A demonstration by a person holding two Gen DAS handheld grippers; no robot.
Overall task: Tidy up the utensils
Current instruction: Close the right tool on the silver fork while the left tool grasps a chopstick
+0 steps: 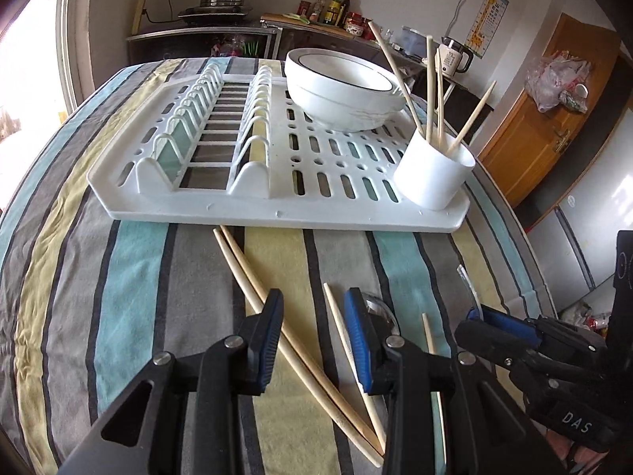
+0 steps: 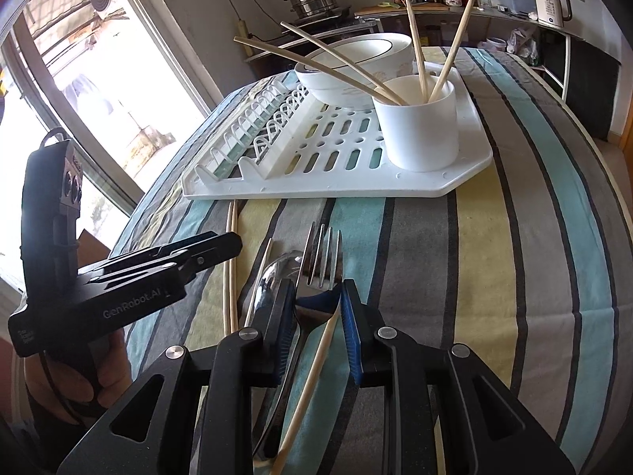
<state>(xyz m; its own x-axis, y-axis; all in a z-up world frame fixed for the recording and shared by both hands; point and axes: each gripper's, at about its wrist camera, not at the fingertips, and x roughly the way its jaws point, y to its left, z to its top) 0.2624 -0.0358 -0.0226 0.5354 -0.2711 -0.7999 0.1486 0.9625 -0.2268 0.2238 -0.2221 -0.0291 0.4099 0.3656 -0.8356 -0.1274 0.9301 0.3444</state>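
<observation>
A white cup [image 1: 433, 174] holding several chopsticks [image 1: 431, 91] stands at the near right corner of the white dish rack [image 1: 245, 208]; it also shows in the right wrist view [image 2: 419, 134]. Loose chopsticks [image 1: 273, 316] lie on the striped cloth in front of the rack. My left gripper [image 1: 314, 340] is open just above them, empty. My right gripper [image 2: 316, 328] is open, its jaws on either side of a metal fork [image 2: 320, 265] and a chopstick [image 2: 316, 360]; a spoon [image 2: 271, 277] lies just left. The right gripper shows in the left wrist view [image 1: 498, 328].
A white bowl [image 1: 344, 87] sits at the rack's back right. The plate slots [image 1: 205, 118] at the rack's left hold nothing. The striped cloth [image 2: 514, 277] covers the table. A counter with pots and bottles [image 1: 332, 10] stands behind. A window [image 2: 79, 91] is to the left.
</observation>
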